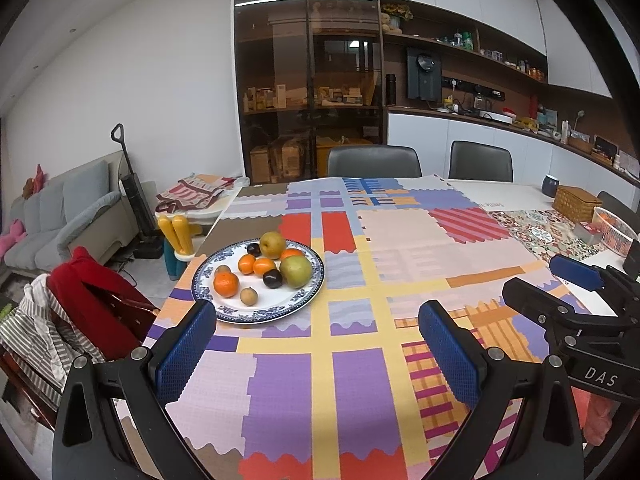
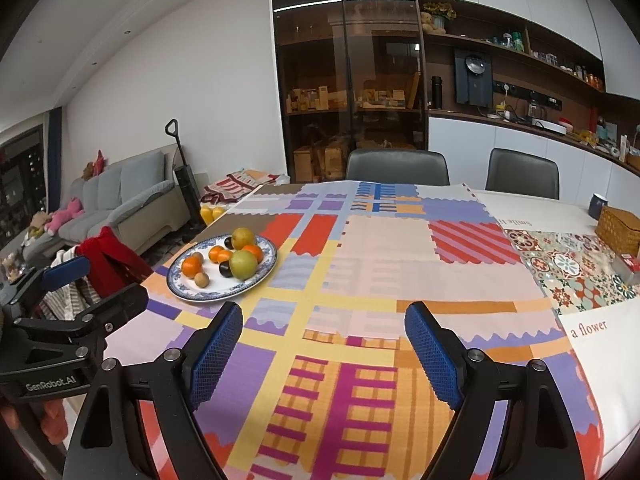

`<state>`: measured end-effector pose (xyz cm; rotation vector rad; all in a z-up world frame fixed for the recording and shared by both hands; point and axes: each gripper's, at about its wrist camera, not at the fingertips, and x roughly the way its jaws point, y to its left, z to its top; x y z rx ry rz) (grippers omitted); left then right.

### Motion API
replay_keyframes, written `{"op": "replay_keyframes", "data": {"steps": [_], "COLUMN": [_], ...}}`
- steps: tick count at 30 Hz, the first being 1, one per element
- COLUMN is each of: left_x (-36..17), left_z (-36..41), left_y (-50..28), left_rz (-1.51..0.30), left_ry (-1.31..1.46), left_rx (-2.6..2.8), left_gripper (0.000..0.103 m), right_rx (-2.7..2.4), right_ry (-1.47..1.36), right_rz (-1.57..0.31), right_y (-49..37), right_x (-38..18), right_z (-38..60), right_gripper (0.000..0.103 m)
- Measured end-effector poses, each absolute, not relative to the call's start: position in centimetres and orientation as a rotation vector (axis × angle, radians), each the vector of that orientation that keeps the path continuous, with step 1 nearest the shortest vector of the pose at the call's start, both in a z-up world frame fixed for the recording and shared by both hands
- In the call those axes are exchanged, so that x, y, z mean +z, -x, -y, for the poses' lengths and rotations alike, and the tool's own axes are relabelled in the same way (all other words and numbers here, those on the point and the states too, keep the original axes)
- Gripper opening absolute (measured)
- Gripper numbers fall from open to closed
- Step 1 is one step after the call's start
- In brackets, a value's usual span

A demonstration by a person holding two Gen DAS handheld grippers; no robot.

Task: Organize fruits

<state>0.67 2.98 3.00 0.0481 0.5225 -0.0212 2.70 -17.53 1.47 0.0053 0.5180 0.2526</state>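
Note:
A blue-and-white plate sits on the left part of the patchwork tablecloth. It holds several fruits: a green pear, a yellow pear, oranges, dark plums and small brown fruits. My left gripper hangs open just short of the plate, nothing between its blue pads. My right gripper is open too, to the right of the plate and over bare cloth. Each gripper shows at the edge of the other's view.
A wicker box, a dark mug and a pink-rimmed bowl stand at the far right. Two grey chairs face the far edge. A chair draped with red and striped clothes stands at the left.

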Motion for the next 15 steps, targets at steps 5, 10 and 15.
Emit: {"op": "replay_keyframes", "data": {"steps": [5, 10, 15], "left_x": [3.03, 3.06, 3.14], "left_z": [-3.16, -3.39, -3.52], "left_y": [-0.63, -0.61, -0.54], "left_rz": [-0.518, -0.514, -0.501], "left_ry": [-0.043, -0.044, -0.051], "left_rx": [-0.022, 0.002, 0.028], "left_gripper": [0.103, 0.103, 0.103], "right_rx": [0.249, 0.247, 0.245], "right_ry": [0.001, 0.002, 0.006], "right_rz": [-0.513, -0.512, -0.510], "right_y": [-2.55, -2.55, -2.48], "right_x": [1.58, 1.57, 1.66], "right_z": [17.57, 17.54, 17.56], "right_gripper": [0.084, 0.084, 0.084]}}
